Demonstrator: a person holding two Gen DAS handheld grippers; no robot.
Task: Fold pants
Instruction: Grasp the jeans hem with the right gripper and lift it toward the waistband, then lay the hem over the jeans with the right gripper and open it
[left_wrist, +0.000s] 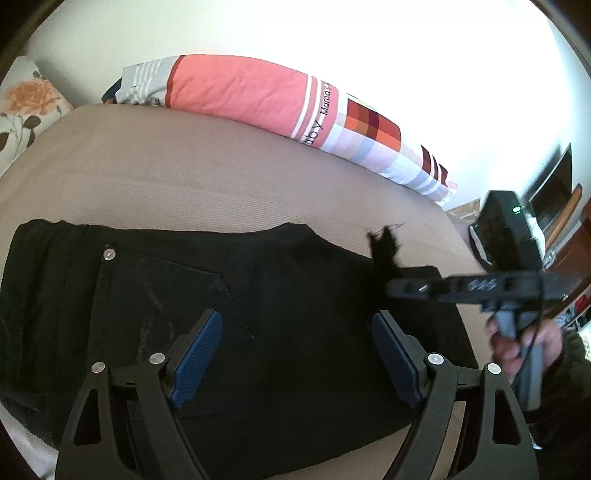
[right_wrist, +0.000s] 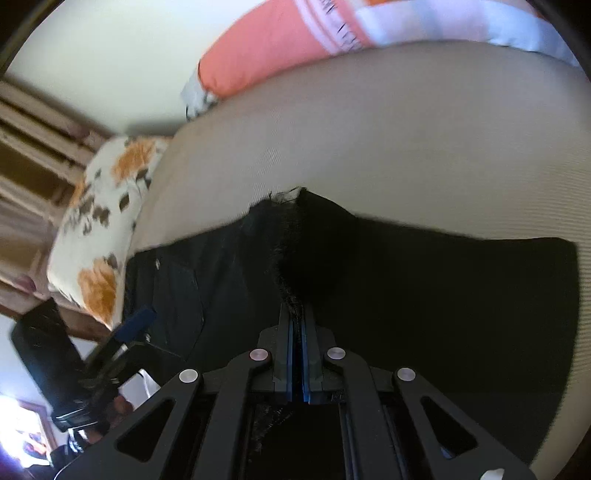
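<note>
Black pants (left_wrist: 258, 302) lie flat on the beige bed (left_wrist: 184, 177), with a rear pocket and its metal rivet (left_wrist: 109, 253) at the left. My left gripper (left_wrist: 295, 317) hovers just above the pants, open, nothing between its blue pads. My right gripper (right_wrist: 297, 317) is shut on a frayed black hem (right_wrist: 286, 236), lifting that fabric off the pants (right_wrist: 443, 302) below. In the left wrist view the right gripper (left_wrist: 393, 287) comes in from the right with the frayed hem (left_wrist: 386, 251) standing up from its tip.
A long pink and checked pillow (left_wrist: 240, 88) runs along the bed's far side by the wall. A floral pillow (left_wrist: 29, 103) sits at the far left corner. The hand (left_wrist: 509, 350) holding the right gripper is at the right. Dark wooden furniture (left_wrist: 554, 192) stands beyond the bed.
</note>
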